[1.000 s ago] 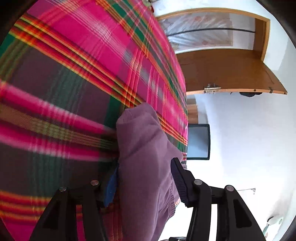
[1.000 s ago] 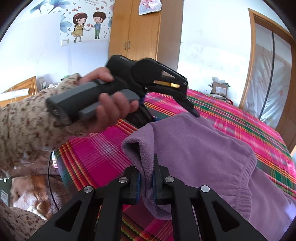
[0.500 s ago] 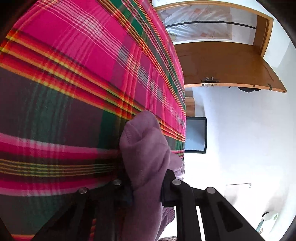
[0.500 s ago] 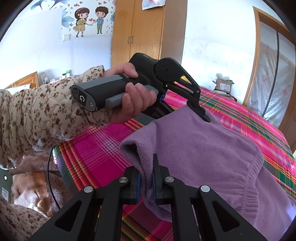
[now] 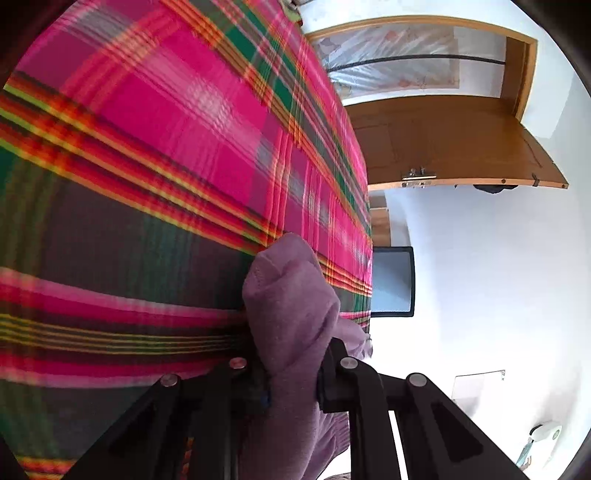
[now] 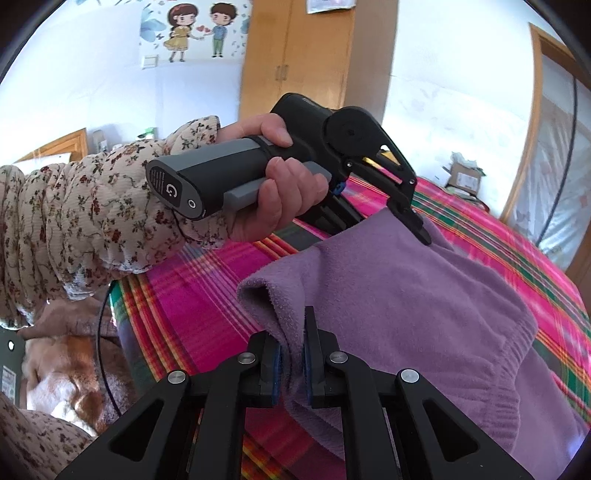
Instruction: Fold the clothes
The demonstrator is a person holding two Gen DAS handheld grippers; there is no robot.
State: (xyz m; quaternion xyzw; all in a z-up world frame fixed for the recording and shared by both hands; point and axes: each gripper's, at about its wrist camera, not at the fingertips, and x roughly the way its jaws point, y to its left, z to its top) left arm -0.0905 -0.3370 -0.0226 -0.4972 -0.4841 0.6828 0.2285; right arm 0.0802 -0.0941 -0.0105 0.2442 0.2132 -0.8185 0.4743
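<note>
Room: bedroom with white walls, a wooden wardrobe (image 6: 295, 59) and a cartoon sticker (image 6: 195, 29) behind; we work over a bed under a pink plaid bedspread (image 5: 166, 147).

Left wrist view, garment: a purple fleece garment (image 5: 291, 306) bunches up between the fingers, its folded edge poking forward over the plaid.

Left wrist view, gripper: our left gripper (image 5: 291, 373) has just been closing, and both fingers now press the fleece from either side, so we read it as clamped on the fabric.

Left wrist view, background: an open wooden door (image 5: 443, 140) and a dark screen (image 5: 391, 280) beyond the bed edge.

Right wrist view, gripper: our right gripper (image 6: 291, 358) is nearly shut, blue pads pinching a thick fold of the same garment.

Right wrist view, other hand: a hand (image 6: 280, 184) in a floral sleeve (image 6: 92, 214) holds the left gripper, whose tip bites the far edge of the fleece.

Right wrist view, garment: it lies draped on the bed, spreading right of both grippers, ribbed hem (image 6: 517, 369) at lower right.

Key relation: we judge both grippers hold one edge, the left farther out and the right nearer; the edge's long axis runs between them, with the garment's body hanging rightward, so the fold turns on carrying that edge together.
</note>
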